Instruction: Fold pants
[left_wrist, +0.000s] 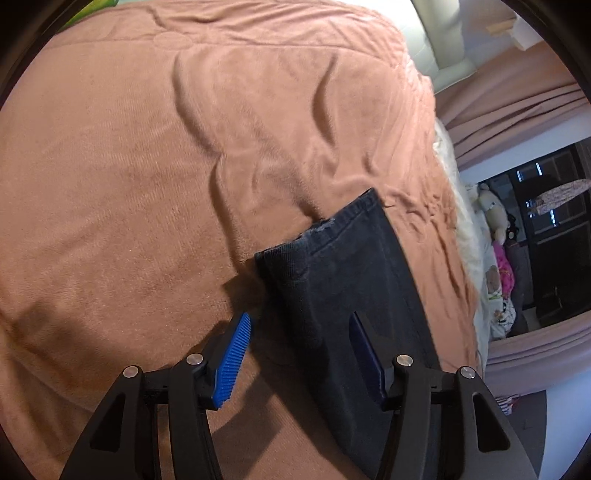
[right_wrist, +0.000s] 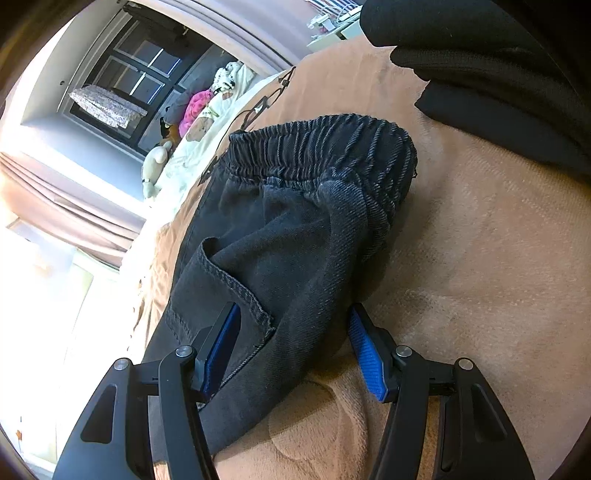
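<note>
Blue-padded left hand-held gripper (left_wrist: 299, 354), fingers apart, hovers over one pair of black pants (left_wrist: 343, 280) lying on the brown blanket (left_wrist: 129, 166). Right hand-held gripper (right_wrist: 291, 347), fingers apart, straddles the pants' (right_wrist: 295, 221) waistband end; nothing clamped.

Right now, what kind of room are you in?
Most likely a bedroom. The black pants lie on a big bed with a soft brown blanket. Stuffed toys sit piled along the far side, and pink curtains hang by a dark window.
</note>
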